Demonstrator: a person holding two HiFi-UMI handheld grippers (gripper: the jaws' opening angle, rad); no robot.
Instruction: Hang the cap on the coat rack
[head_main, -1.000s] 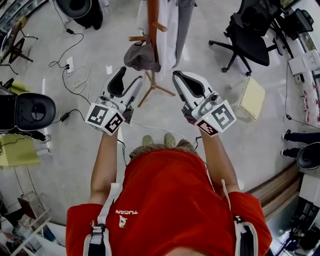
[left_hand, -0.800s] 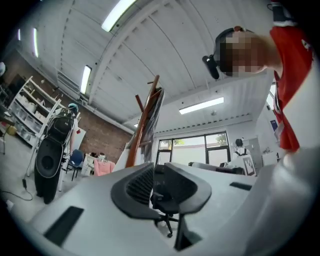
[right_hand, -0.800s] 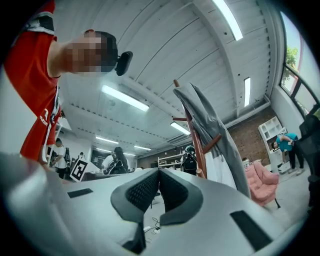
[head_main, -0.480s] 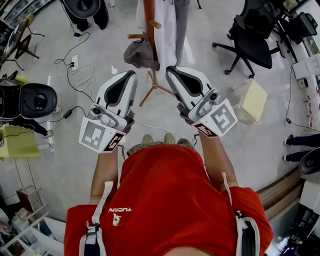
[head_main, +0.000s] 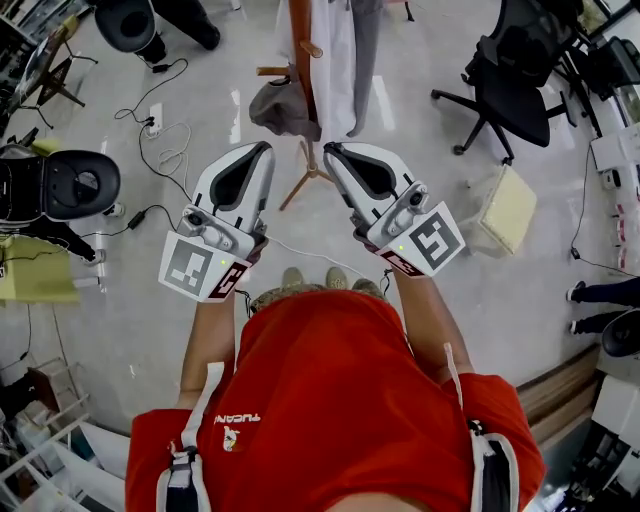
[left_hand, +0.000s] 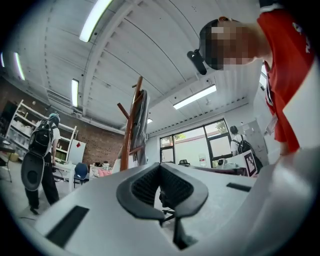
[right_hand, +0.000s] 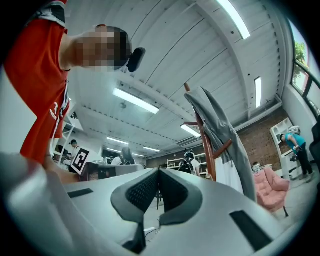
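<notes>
A grey cap (head_main: 283, 108) hangs on a side peg of the wooden coat rack (head_main: 303, 60), at the top middle of the head view. White and grey garments (head_main: 345, 50) hang on the rack beside it. My left gripper (head_main: 262, 150) is shut and empty, well short of the cap and below it in the picture. My right gripper (head_main: 330, 150) is also shut and empty, alongside the left. In the left gripper view the jaws (left_hand: 160, 167) are pressed together with the rack (left_hand: 129, 140) beyond them. The right gripper view shows closed jaws (right_hand: 159, 172) and the rack (right_hand: 202, 140).
A black office chair (head_main: 510, 80) stands at the right, with a pale yellow cushion (head_main: 505, 205) nearer me. Cables (head_main: 150, 150) trail across the floor at the left beside a black round device (head_main: 70, 185). A person with a backpack (left_hand: 40, 155) stands at the left.
The left gripper's jaws have gone from open to shut, and it has turned to point toward the rack. The right gripper has shifted slightly left. The cap stays on its peg.
</notes>
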